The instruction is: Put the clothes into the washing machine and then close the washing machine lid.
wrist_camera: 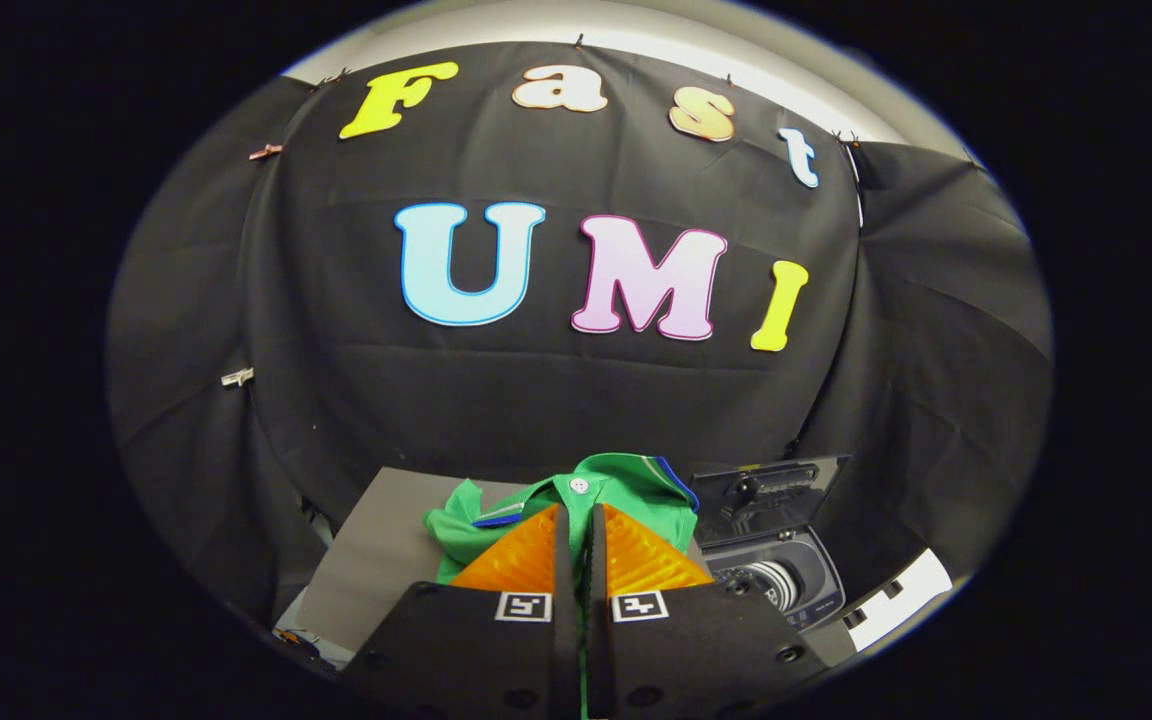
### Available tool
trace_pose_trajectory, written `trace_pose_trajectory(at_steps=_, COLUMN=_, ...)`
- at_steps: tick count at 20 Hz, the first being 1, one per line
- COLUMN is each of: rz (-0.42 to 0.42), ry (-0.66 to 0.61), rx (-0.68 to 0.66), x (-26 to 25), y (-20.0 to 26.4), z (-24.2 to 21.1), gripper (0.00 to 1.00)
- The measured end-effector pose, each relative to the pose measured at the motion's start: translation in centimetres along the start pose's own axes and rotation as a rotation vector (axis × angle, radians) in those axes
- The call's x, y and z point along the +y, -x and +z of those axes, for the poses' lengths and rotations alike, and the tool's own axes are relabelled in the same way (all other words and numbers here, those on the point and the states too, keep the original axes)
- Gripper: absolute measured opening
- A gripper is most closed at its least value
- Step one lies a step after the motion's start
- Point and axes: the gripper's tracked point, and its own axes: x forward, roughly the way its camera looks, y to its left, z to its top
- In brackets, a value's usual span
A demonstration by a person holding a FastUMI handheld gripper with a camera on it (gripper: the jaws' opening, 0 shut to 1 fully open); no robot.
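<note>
Gripper: the gripper (576, 520) has its 2 fingers (526, 560) drawn almost together, with only a thin slit between them. A strip of green cloth shows in that slit low down, so they look clamped on the garment.

Held item: the green shirt (626, 490), a polo-style piece with a white button at the collar and blue trim. It bunches around and just beyond the fingertips and looks lifted off the surface, though I cannot tell whether its lower part touches down.

Desk: a grey desk (376, 540) lies below and to the left of the fingers. The shirt's left sleeve hangs over its far part.

Washing machine: a small top-loading washing machine (786, 580) sits to the right of the fingers, near the desk's right edge. Whether it stands on the desk or beside it I cannot tell.

Lid: the lid (771, 490) stands raised behind the opening, which leaves the drum (771, 582) open from above. Nothing green shows inside the drum.

Progress: by my reading, 1 of 3 steps is done, since the shirt is gripped. Carrying it over the drum and dropping it in is left, and so is closing the lid.

Next move: a shift to the right, so that the shirt hangs over the opening, seems called for before release.

Risk: loose sleeves could drape over the rim and get in the way of the lid.
</note>
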Motion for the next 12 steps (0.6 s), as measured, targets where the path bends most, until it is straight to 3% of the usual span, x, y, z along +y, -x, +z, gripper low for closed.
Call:
trace_pose_trajectory(at_steps=6, rz=-0.039, ry=0.002, rx=-0.029, x=-5.4, y=-0.5, z=2.4, gripper=0.07)
trace_pose_trajectory(at_steps=12, rz=-0.032, ry=-0.012, rx=-0.027, x=-14.6, y=-2.9, z=3.0, gripper=0.07)
